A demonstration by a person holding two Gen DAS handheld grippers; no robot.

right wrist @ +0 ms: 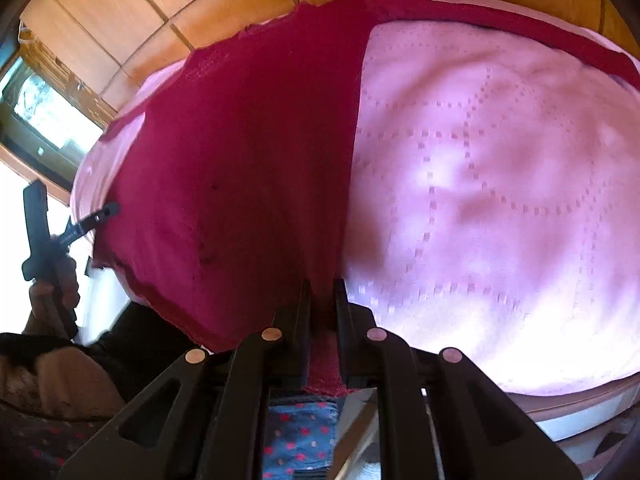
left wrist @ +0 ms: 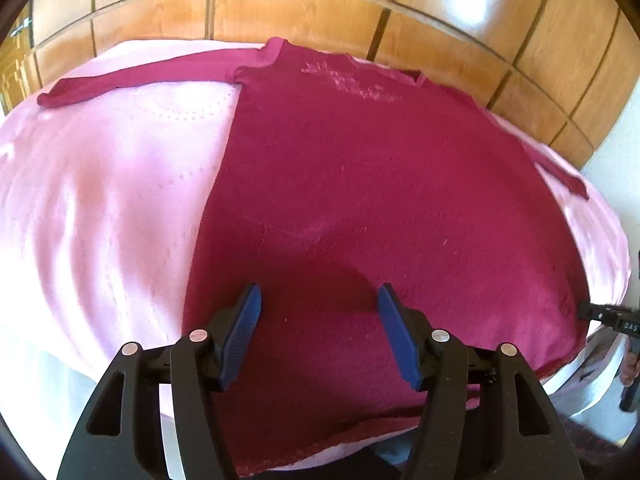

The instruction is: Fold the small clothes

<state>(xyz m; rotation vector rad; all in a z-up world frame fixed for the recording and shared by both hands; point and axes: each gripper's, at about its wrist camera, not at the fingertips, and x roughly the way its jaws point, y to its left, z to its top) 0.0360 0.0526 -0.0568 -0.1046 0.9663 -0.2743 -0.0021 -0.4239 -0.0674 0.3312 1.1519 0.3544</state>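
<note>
R gripper on the hem, L not yet gripping

Sweater (left wrist: 360,184) lay flat on the pink cover (left wrist: 100,200), sleeves spread. Right gripper (right wrist: 322,292) was clamped on the near hem corner; left gripper (left wrist: 320,304) hovered w/ jaws apart over the hem – nothing between them. Risk, imo: lifting on one corner alone would drag the knit skewed & bunch it – thin bite could also slip out.

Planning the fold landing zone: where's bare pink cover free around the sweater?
Free: pink cover between the sweater body and its outstretched sleeve; also cover beside the right gripper, which pinches the hem. Crowded: the centre, under the open left gripper.
</note>
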